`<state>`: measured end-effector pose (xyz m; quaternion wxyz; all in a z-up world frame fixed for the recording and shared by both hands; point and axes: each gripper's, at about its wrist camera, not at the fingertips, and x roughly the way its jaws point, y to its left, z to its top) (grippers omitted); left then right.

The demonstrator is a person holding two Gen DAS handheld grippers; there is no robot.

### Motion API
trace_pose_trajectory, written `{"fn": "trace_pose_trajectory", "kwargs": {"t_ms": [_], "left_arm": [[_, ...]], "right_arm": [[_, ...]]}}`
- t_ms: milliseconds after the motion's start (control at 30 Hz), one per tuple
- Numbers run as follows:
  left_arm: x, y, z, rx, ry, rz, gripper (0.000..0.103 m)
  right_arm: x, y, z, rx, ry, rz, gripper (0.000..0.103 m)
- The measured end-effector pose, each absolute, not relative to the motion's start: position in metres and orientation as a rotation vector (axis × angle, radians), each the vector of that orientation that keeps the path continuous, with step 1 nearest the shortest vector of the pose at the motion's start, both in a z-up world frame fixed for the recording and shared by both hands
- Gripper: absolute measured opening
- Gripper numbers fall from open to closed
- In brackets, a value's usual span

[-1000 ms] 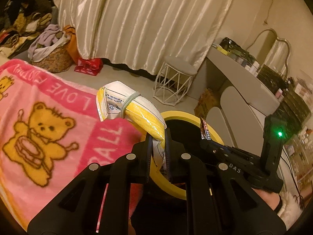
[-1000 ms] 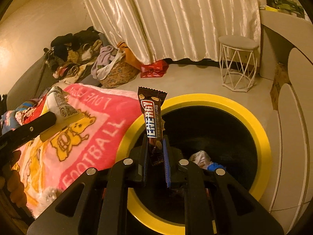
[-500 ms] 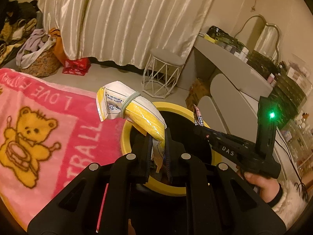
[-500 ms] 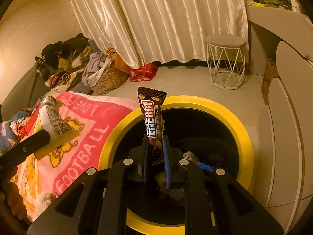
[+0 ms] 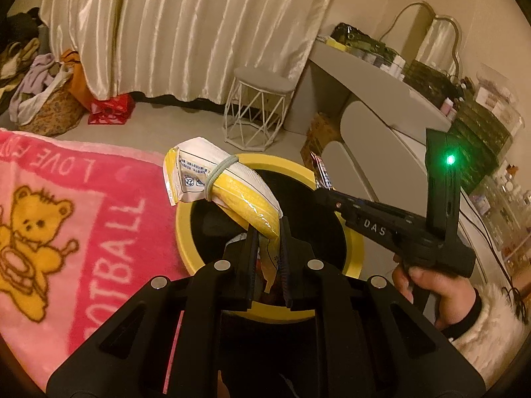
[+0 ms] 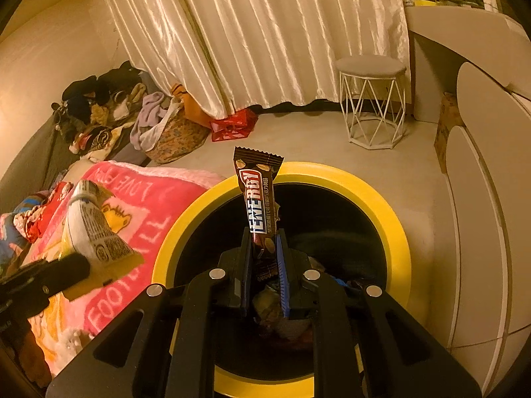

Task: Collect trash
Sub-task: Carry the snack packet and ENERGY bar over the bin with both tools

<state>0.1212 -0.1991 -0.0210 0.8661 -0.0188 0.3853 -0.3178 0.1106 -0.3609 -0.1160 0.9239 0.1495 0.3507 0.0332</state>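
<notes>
We hold our left gripper (image 5: 268, 258) clamped on a yellow-and-white snack pouch (image 5: 225, 185) at frame centre and our right gripper (image 6: 264, 277) clamped on a brown ENERGY bar wrapper (image 6: 259, 199), both above the yellow-rimmed trash bin (image 6: 395, 219) beside the pink bear blanket (image 5: 66, 219) at left.

"ENERGY" on bar wrapper (image 6: 257, 195).

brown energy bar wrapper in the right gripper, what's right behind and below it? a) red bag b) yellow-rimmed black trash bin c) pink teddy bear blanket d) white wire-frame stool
b: the brown energy bar wrapper, pinched upright in the right gripper, stands over the dark opening of the yellow-rimmed black trash bin, where other trash already lies.
</notes>
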Motion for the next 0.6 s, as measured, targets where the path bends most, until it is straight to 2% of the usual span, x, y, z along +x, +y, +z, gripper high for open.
{"fn": "trace_pose_trajectory", "kwargs": {"t_ms": [600], "left_arm": [[0.132, -0.232, -0.059, 0.009, 0.94, -0.73, 0.009]], "right_arm": [[0.113, -0.375, -0.128, 0.357, 0.768, 0.046, 0.014]]}}
